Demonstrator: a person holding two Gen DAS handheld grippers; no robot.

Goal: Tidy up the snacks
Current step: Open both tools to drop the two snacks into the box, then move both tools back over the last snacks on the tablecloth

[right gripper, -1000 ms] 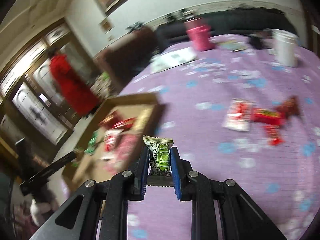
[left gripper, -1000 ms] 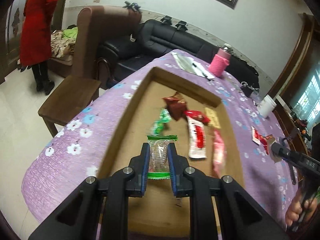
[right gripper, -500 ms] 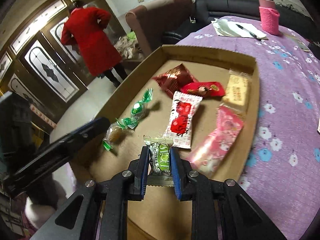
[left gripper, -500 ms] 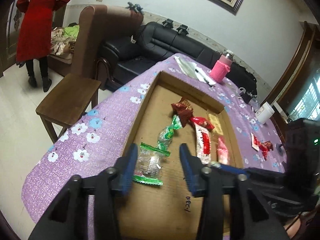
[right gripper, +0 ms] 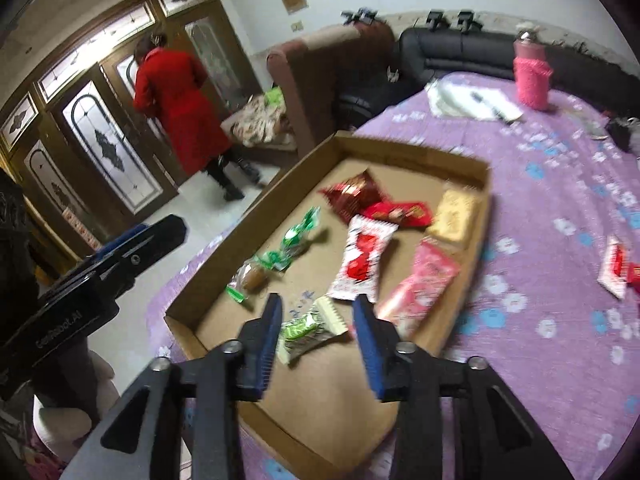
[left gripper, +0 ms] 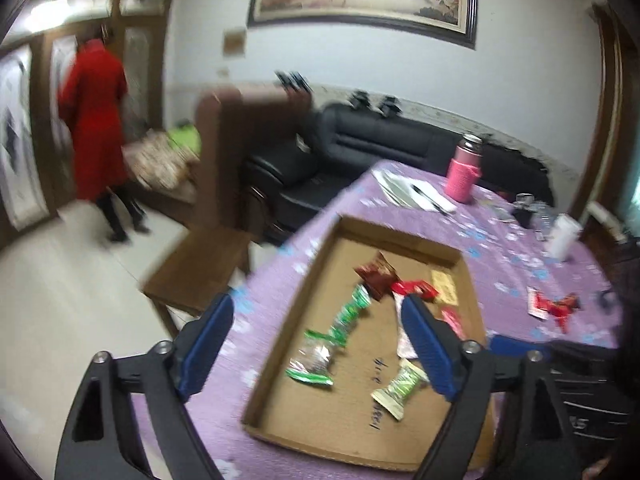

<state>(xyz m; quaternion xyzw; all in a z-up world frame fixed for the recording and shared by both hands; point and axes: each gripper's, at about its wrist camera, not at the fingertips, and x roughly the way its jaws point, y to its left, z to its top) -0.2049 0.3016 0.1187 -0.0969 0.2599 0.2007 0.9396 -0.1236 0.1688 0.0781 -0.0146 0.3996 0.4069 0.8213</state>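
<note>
A shallow cardboard tray (left gripper: 304,280) (right gripper: 416,150) on the purple flowered tablecloth holds several wrapped snacks. My left gripper (left gripper: 316,340) hangs above the tray's near end with nothing between its fingers, and its jaws are opening wide. Below it lies a clear snack with green ends (left gripper: 312,360). My right gripper (right gripper: 318,308) is low over the tray and its jaws are opening. A green packet (right gripper: 308,330) (left gripper: 400,388) lies loose on the tray floor between its fingers, and the pads do not touch it. Two red loose snacks (left gripper: 552,306) (right gripper: 616,266) lie on the cloth to the right.
A pink bottle (left gripper: 464,172) (right gripper: 532,80), papers with a pen (left gripper: 412,196) and a white cup (left gripper: 564,236) stand on the far side of the table. A wooden chair (left gripper: 208,264) is at the table's left edge. A person in a red coat (left gripper: 96,120) stands by the doors.
My left gripper let go of the clear green-ended snack in the tray, opened wide and rose. My right gripper carried the green packet from over the cloth to the tray and released it.
</note>
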